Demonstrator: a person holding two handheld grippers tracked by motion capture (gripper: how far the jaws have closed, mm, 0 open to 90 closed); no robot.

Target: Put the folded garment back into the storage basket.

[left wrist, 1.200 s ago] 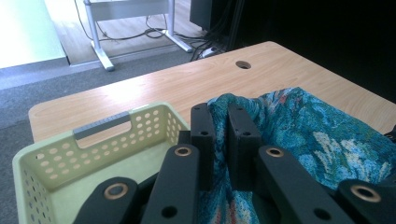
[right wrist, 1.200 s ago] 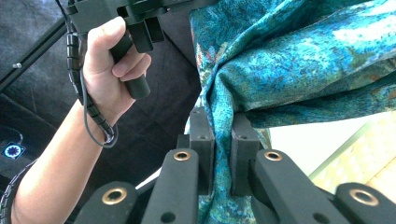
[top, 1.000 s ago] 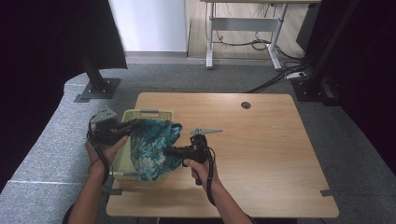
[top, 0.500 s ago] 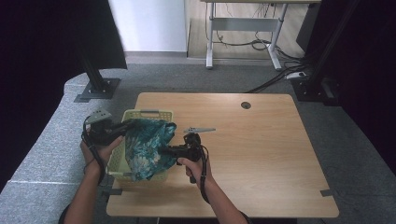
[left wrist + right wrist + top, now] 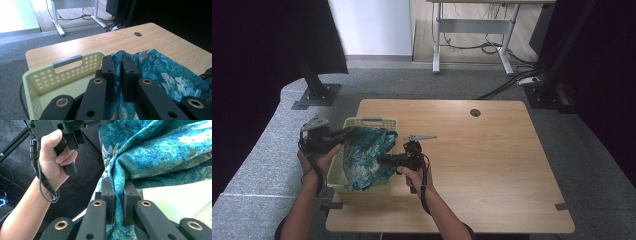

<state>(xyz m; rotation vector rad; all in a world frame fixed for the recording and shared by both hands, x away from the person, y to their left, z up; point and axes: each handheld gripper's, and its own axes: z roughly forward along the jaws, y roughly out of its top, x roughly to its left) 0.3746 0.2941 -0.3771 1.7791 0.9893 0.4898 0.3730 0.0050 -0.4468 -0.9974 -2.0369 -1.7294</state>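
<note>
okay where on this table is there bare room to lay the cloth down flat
The table is bare from the right gripper across to its right edge, and between the cable hole and the near edge. The left end is crowded: basket, teal cloth, left gripper.

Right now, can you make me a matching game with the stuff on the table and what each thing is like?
Things:
1. basket
2. cloth
3. table
4. left gripper

Descriptions:
A. light wood with a round hole
B. pale green with little holes
C. black, pinching fabric
D. teal patterned, hanging over the basket

Pairs: 1-B, 2-D, 3-A, 4-C
</note>
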